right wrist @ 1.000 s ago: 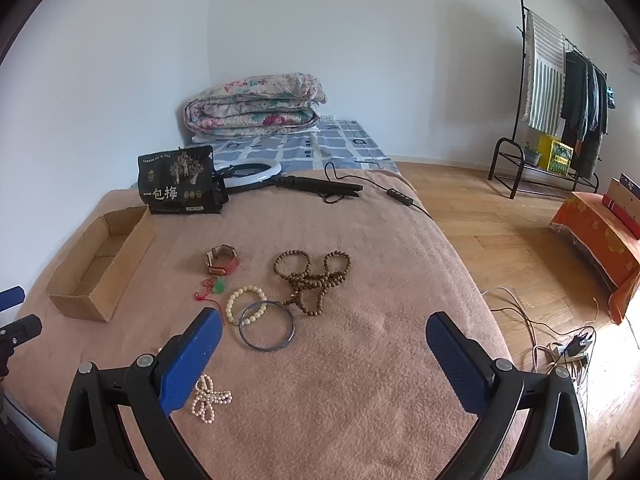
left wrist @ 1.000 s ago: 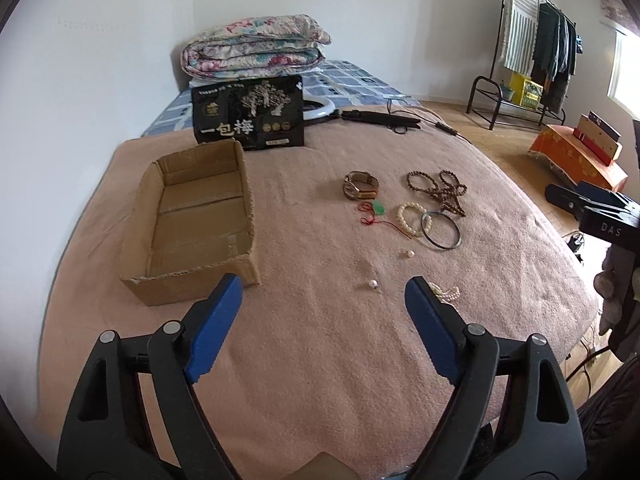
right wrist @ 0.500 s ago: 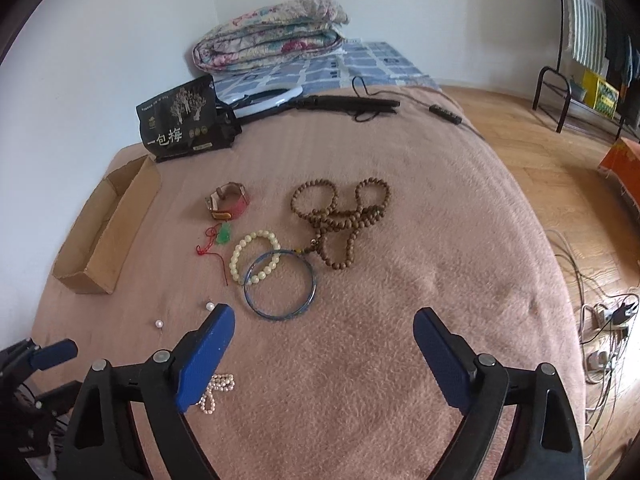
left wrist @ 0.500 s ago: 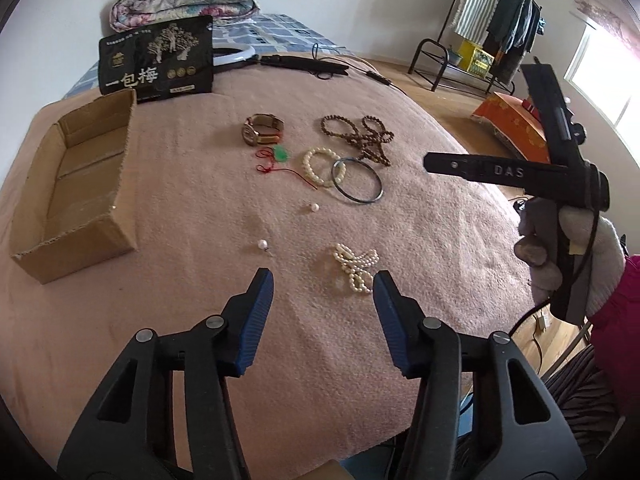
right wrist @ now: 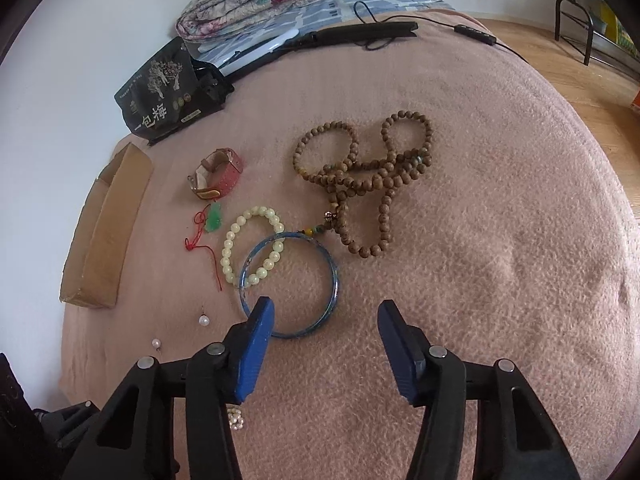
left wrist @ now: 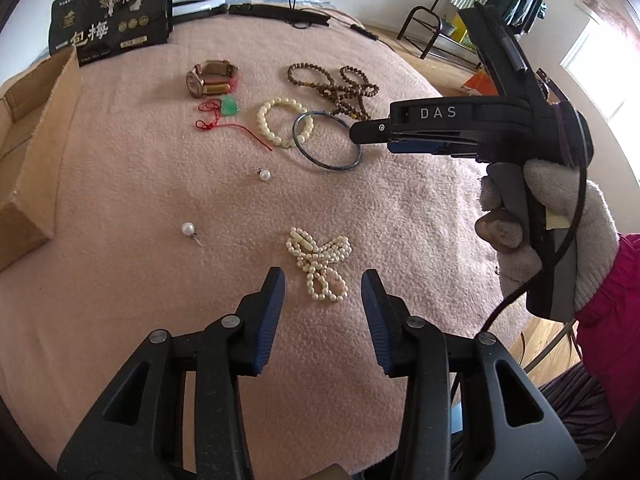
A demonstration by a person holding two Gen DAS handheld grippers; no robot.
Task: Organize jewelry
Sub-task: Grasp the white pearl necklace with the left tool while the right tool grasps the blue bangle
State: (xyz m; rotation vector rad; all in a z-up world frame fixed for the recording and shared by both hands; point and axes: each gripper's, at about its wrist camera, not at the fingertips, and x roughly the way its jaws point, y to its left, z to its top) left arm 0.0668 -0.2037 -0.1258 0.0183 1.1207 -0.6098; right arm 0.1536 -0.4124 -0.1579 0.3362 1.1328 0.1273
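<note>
One pink blanket (right wrist: pixel 480 240), wooden floor (right wrist: pixel 580 80) beyond.

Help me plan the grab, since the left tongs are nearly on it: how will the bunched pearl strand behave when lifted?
The pearl strand lies in loose folded loops, so it will probably go limp and dangle unevenly. Its small, glossy beads may slip between the pads, so pinching across the crossing looks safer. The left tongs are closing, nothing between them yet.
</note>
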